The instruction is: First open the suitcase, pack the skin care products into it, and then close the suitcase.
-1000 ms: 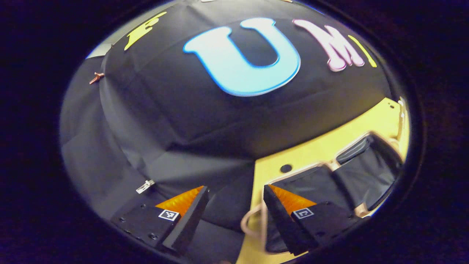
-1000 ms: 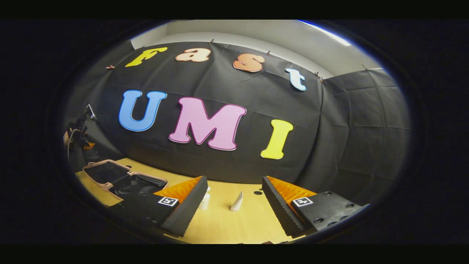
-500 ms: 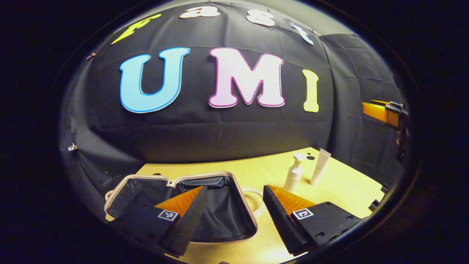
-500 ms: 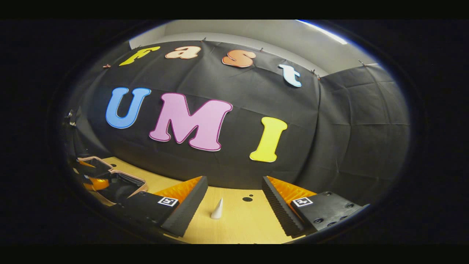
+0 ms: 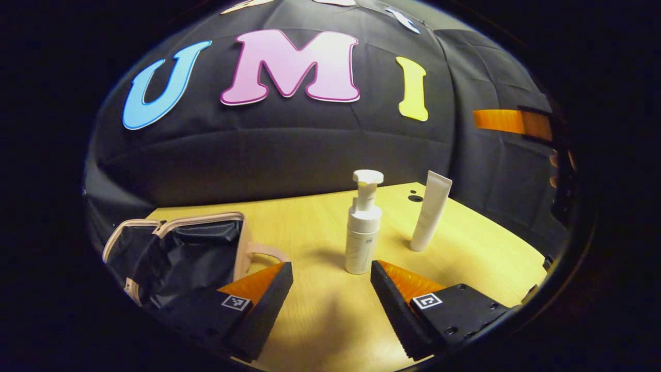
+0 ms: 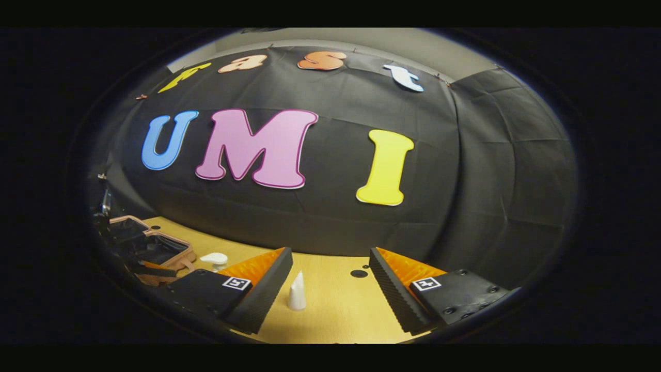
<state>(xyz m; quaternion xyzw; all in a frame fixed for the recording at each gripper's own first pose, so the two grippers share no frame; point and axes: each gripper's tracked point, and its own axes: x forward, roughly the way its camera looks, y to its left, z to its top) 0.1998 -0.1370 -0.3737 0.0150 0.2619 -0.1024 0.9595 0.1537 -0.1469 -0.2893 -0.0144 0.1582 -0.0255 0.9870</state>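
Left gripper view: pump bottle lined up between spread fingers, suitcase already open.

The left gripper (image 5: 331, 289) is held wide and empty, just short of the pump bottle (image 5: 363, 227); the tube (image 5: 430, 212) stands beside it, farther right, and the open suitcase (image 5: 181, 253) lies at the near left of the table (image 5: 310, 320). The bottle is probably best clasped low on its body, kept upright, clear of the pump head. In the right gripper view the right gripper (image 6: 330, 287) is also spread with nothing held, with the tube (image 6: 296, 292) standing ahead of it.
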